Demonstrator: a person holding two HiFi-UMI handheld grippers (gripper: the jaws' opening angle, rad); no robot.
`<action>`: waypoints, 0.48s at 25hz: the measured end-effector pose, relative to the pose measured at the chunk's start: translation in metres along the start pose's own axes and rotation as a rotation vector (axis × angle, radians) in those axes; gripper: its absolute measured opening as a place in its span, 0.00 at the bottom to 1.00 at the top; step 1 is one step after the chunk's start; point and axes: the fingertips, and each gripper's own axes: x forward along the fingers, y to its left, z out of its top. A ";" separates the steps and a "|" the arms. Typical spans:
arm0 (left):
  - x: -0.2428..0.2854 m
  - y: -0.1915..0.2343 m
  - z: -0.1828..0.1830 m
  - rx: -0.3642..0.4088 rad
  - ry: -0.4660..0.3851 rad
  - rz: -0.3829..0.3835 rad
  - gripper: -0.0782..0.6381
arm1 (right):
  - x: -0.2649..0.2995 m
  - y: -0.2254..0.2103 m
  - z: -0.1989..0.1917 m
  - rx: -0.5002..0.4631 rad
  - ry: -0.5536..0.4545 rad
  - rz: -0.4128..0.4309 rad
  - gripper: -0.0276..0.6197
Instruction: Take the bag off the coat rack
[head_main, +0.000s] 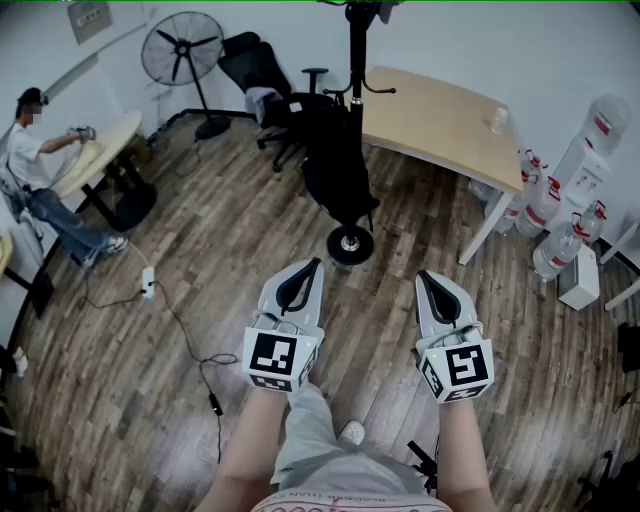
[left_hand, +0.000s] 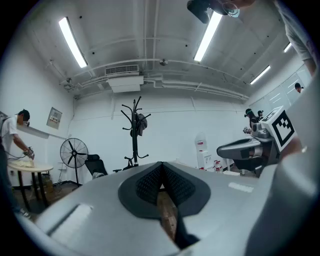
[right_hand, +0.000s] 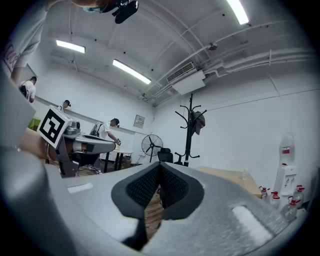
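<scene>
The black coat rack (head_main: 352, 110) stands ahead of me on a round base (head_main: 350, 245). A black bag (head_main: 335, 160) hangs from it. In the left gripper view the coat rack (left_hand: 134, 135) is far off, with the dark bag (left_hand: 141, 122) near its top; the right gripper view shows the same rack (right_hand: 189, 132) and bag (right_hand: 200, 121). My left gripper (head_main: 314, 264) and right gripper (head_main: 424, 275) are side by side, well short of the rack. Both are shut and hold nothing, the pads of each meeting in its own view, left gripper (left_hand: 161, 165) and right gripper (right_hand: 160, 167).
A wooden table (head_main: 440, 120) stands to the right of the rack, a black office chair (head_main: 255, 70) and a standing fan (head_main: 185, 45) to its left. Water bottles (head_main: 560, 250) and a dispenser (head_main: 590, 170) line the right wall. A person (head_main: 40, 170) works at a round table. A cable (head_main: 180, 330) lies on the floor.
</scene>
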 end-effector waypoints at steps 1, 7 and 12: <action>-0.001 -0.001 0.002 0.000 0.000 0.004 0.13 | -0.002 0.000 0.001 -0.002 0.000 0.003 0.05; -0.003 0.000 0.014 0.004 -0.013 0.019 0.13 | -0.004 0.006 0.008 -0.030 -0.005 0.014 0.05; 0.002 0.012 0.024 0.016 -0.029 0.031 0.13 | 0.009 0.007 0.021 -0.035 -0.050 0.027 0.05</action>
